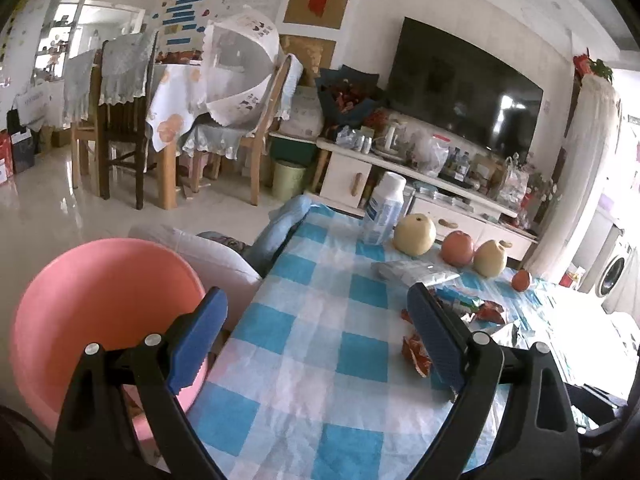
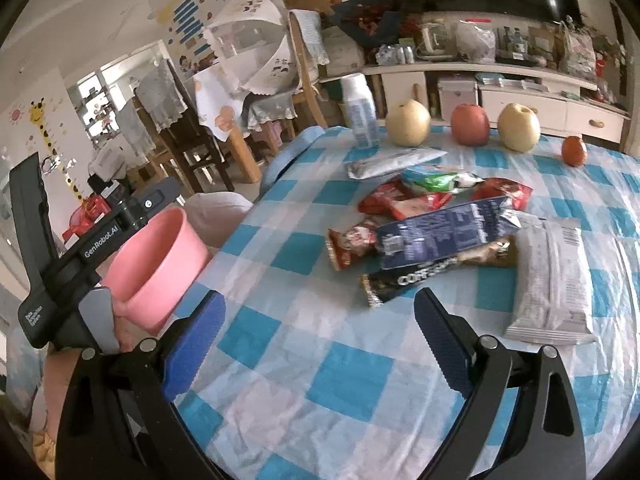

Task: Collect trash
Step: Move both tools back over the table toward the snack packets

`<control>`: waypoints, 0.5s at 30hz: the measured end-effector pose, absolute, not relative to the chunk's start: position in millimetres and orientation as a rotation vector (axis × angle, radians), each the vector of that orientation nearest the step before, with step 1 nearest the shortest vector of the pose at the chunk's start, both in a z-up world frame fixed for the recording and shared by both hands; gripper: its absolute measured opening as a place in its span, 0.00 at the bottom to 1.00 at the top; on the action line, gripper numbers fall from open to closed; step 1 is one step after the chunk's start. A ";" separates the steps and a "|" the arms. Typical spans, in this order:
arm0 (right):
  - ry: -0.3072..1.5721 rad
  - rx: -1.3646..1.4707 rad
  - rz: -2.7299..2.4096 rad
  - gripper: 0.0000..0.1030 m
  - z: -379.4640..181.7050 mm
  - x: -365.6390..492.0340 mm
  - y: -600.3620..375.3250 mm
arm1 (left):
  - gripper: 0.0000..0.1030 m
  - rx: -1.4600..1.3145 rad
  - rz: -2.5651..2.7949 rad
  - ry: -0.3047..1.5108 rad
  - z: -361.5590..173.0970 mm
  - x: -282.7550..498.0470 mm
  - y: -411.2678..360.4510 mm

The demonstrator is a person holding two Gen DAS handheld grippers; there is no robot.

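Wrappers [image 2: 440, 236] heaped on the checked tablecloth [image 2: 304, 364] in front of the fruit row [image 2: 470, 124], coffee packet [image 2: 432, 274] lying crosswise beyond the right gripper [image 2: 316, 344], pink bin [image 2: 160, 264] beside the cloth's edge, left gripper [image 1: 316, 344] and right both gaping wide, nothing between them.

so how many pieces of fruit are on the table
4, in a row along the far edge: a yellow pear by the white bottle, a red apple, a second pear, and a small reddish fruit at the right end.
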State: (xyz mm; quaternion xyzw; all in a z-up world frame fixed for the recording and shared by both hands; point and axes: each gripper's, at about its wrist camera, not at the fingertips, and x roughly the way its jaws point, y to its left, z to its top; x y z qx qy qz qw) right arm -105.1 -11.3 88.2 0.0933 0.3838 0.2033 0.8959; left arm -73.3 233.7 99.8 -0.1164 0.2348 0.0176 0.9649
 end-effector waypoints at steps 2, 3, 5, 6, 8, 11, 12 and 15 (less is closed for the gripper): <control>0.791 0.205 0.411 0.91 89.0 -104.4 -21.0 | 0.89 -0.213 0.034 0.474 100.3 -72.3 226.6; 0.788 0.211 0.406 0.91 89.7 -103.8 -26.7 | 0.89 -0.203 0.032 0.473 100.2 -72.5 224.0; 0.785 0.227 0.393 0.91 91.0 -102.5 -38.5 | 0.89 -0.184 0.024 0.473 100.2 -71.8 217.1; 0.785 0.235 0.389 0.91 91.1 -101.8 -43.9 | 0.89 -0.172 0.023 0.474 100.2 -71.1 213.0; 0.787 0.252 0.381 0.92 91.5 -100.4 -53.4 | 0.89 -0.154 0.017 0.475 100.6 -69.9 207.3; 0.785 0.268 0.367 0.91 92.9 -98.3 -68.0 | 0.89 -0.126 -0.001 0.477 100.5 -68.9 197.7; 0.786 0.269 0.364 0.91 93.7 -97.1 -71.5 | 0.89 -0.114 -0.009 0.479 100.4 -68.7 193.3; 0.785 0.272 0.356 0.91 95.2 -95.3 -81.1 | 0.89 -0.081 -0.033 0.474 101.3 -68.2 180.5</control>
